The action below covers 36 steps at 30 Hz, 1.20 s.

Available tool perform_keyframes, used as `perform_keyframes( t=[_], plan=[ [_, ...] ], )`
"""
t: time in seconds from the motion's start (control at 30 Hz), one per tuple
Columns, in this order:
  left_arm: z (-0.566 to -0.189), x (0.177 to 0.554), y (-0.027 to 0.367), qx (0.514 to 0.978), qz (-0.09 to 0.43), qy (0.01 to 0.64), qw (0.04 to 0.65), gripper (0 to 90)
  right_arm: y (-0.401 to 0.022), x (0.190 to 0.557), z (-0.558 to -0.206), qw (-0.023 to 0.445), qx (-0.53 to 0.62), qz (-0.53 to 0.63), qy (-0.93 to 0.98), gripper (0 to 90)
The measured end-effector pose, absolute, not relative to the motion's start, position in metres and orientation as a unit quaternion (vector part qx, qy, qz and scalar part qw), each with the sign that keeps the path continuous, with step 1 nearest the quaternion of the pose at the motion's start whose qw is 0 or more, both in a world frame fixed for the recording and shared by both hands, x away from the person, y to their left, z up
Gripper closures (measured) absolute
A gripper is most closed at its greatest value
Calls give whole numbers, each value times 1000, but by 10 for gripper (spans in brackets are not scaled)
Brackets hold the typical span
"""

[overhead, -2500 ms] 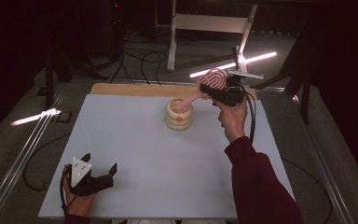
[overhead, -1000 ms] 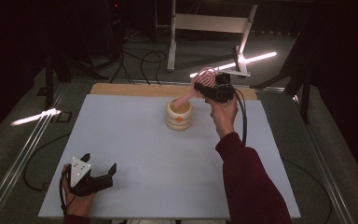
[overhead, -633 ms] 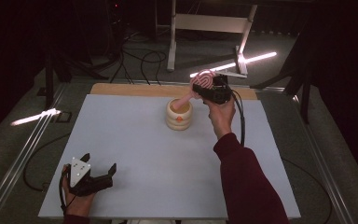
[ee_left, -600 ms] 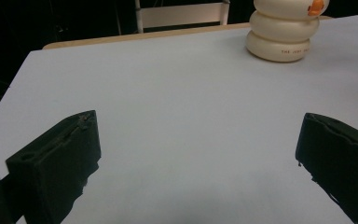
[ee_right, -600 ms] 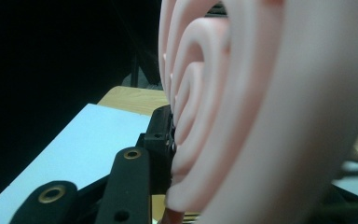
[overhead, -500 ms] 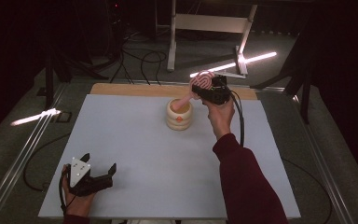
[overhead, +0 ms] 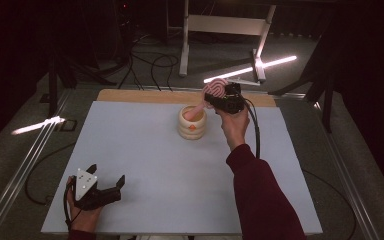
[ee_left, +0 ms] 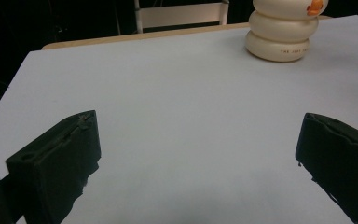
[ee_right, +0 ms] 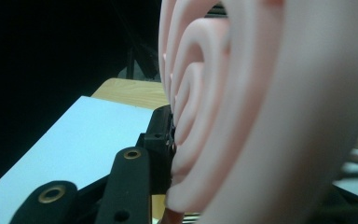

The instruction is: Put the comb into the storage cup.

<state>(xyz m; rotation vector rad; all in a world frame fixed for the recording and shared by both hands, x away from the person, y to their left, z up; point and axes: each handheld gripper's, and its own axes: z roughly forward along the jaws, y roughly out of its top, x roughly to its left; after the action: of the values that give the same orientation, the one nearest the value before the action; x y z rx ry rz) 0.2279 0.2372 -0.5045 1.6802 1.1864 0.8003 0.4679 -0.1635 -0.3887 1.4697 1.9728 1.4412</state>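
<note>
Shifted slightly leftward, the right gripper (overhead: 219, 97) clamps a pink spiral piece (overhead: 214, 90) above the cream pot (overhead: 192, 122), while the left gripper (overhead: 102, 190) rests spread wide.

A dim lab or studio set up for recording.

Black walls close in around one pale table (overhead: 145, 165) with a wooden strip along its far edge. Cables (overhead: 150, 62) snake over the grey floor (overhead: 330, 150), light bars (overhead: 250, 70) glow low down, and a white metal stand (overhead: 225, 30) waits behind the table.
</note>
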Motion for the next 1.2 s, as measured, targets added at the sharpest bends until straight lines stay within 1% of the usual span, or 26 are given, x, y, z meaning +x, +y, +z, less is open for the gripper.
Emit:
perform_keyframes(
  t=[1.2],
  plan=[
    [-505,228,238,680,324,479,451,5,-149,471,-410,140,516,485,692,639]
  ],
)
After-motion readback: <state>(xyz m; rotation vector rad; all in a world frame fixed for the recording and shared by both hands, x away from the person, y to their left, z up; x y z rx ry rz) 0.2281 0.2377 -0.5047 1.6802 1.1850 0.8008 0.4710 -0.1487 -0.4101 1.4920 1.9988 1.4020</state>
